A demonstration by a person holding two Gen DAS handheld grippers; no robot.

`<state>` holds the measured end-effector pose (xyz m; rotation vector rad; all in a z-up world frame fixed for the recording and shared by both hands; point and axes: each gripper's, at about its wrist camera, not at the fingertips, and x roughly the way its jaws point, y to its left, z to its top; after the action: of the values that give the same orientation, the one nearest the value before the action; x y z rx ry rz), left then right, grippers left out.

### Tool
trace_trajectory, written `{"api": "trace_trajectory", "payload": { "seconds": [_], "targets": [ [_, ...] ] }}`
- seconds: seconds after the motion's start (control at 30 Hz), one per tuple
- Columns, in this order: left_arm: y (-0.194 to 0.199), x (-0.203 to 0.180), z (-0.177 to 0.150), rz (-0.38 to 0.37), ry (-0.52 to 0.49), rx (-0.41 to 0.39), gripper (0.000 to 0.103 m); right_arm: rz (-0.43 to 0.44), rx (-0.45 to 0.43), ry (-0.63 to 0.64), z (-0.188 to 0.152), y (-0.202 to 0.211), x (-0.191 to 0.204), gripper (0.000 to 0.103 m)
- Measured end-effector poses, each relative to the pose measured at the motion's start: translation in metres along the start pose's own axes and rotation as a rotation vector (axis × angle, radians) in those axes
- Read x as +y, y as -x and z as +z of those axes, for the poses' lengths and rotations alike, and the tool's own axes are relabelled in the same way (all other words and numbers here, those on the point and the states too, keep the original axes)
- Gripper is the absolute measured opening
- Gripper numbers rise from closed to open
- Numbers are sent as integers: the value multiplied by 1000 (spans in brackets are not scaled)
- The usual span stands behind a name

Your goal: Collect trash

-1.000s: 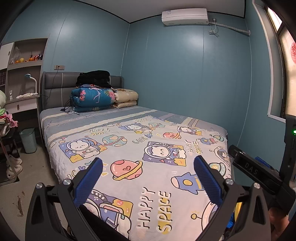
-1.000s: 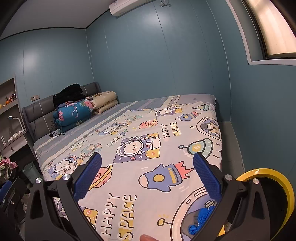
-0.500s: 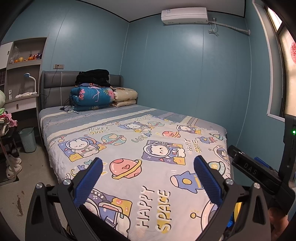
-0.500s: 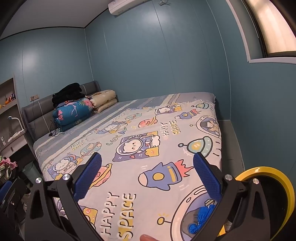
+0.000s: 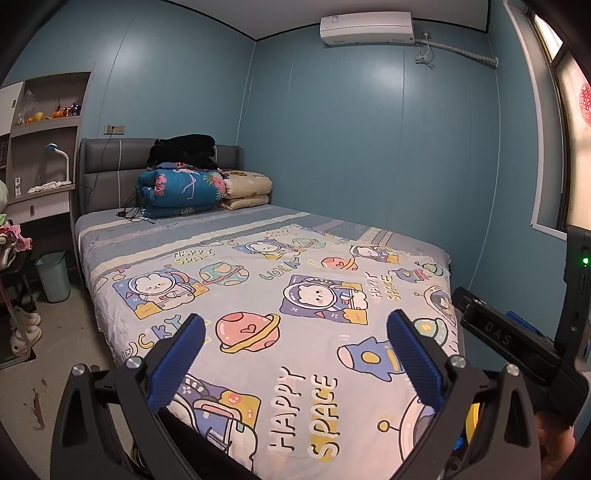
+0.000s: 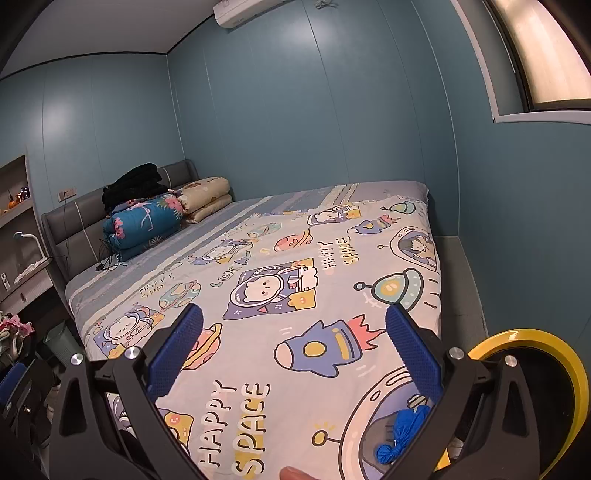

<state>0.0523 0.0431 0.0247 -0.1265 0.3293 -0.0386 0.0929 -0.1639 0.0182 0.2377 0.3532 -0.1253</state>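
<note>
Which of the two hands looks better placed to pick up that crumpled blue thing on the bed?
Probably the right. The crumpled blue wad lies just below the right gripper, by its right finger, jaws open. From the left gripper, also open, it is barely visible.

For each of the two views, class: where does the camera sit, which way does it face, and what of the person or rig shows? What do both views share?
Left wrist: behind the open left gripper, near the foot of the bed, facing the headboard; the right gripper's body shows at right.
Right wrist: behind the open right gripper, further right, facing the bed diagonally; a fingertip shows at bottom.
Shared: bed, folded quilt, air conditioner.
</note>
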Motion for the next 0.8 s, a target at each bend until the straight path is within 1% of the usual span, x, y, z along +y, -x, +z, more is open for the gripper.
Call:
{"api": "trace_trajectory", "payload": {
  "seconds": [0.8],
  "targets": [
    [-1, 1, -1, -5, 5, 18, 95, -5, 16, -12, -1, -5, -6, 95]
  ]
}}
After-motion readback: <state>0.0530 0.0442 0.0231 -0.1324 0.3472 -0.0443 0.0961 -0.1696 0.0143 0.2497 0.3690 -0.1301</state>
